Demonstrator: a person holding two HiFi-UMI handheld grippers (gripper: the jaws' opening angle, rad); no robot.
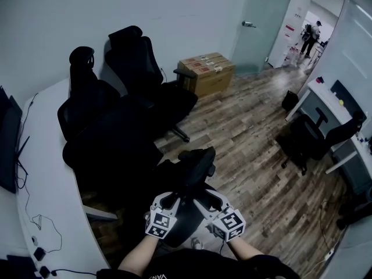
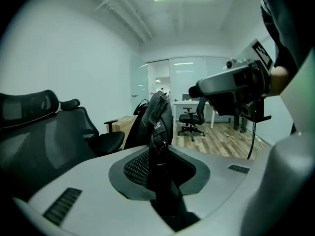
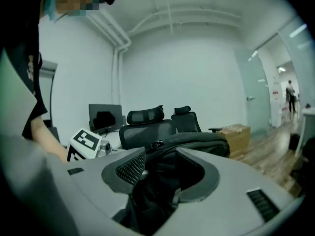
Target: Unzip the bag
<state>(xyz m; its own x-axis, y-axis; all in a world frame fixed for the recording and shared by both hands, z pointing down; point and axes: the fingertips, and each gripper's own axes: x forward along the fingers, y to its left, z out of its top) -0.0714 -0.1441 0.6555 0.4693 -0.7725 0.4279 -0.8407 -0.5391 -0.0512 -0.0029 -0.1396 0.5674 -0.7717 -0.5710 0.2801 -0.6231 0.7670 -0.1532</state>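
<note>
Tension along the zip line was what this step needed, and you had both tools on the bag (image 1: 195, 166) to get it. The bag hung in front of you between the two grippers, over the wooden floor (image 1: 250, 132) and just beside the black office chairs (image 1: 87, 109). Whether its underside rested on anything could not be told from the head view.

Your left gripper (image 2: 162, 167) had its fingers (image 2: 133, 168) clenched on a narrow fold or strap of black fabric that rose straight up out of the gap. Your right gripper (image 3: 165, 173) was grasping a thicker bunch of the same bag, the cloth filling the space between its pads.

A small metal piece that looked like the zip pull (image 3: 157, 142) sat on the upper seam, just beyond the right gripper's fingers and not between them. So, as I judged it, neither tool was on the pull yet.

To do it well, you needed:
- one gripper to stay as the anchor, close to the closed end of the zip
- the other to let go and take only the tab, not the cloth around it
- the draw to run along the seam, never away from it, because soft fabric would buckle and jam the slider
</note>
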